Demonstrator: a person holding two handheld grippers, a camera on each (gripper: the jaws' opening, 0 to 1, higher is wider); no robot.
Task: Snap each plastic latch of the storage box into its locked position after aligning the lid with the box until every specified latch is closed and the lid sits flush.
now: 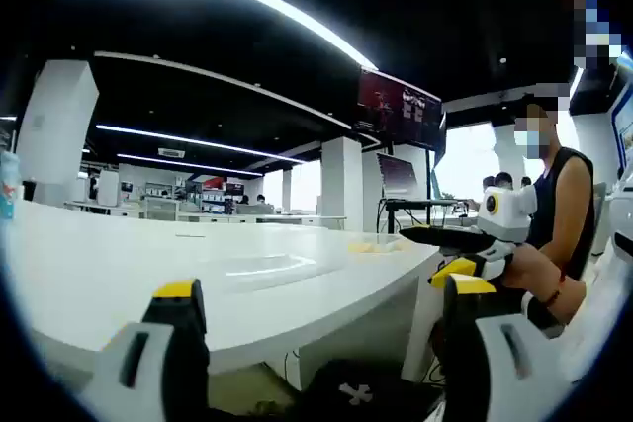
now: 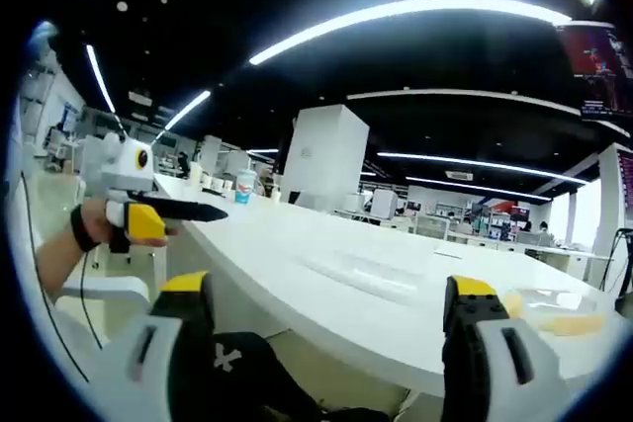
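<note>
Fingers (image 1: 178,295) of both grippers stood wide apart, empty, at the table (image 1: 119,264) edge; the box (image 2: 361,274) lay ahead, nearer the right gripper (image 2: 331,295).

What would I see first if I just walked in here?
A big white table curves across both views, under long glowing ceiling lights. The open yellow-tipped right gripper stands in front of it, with the left gripper held level at the table's edge. A clear storage box sits on the table, far right.
</note>
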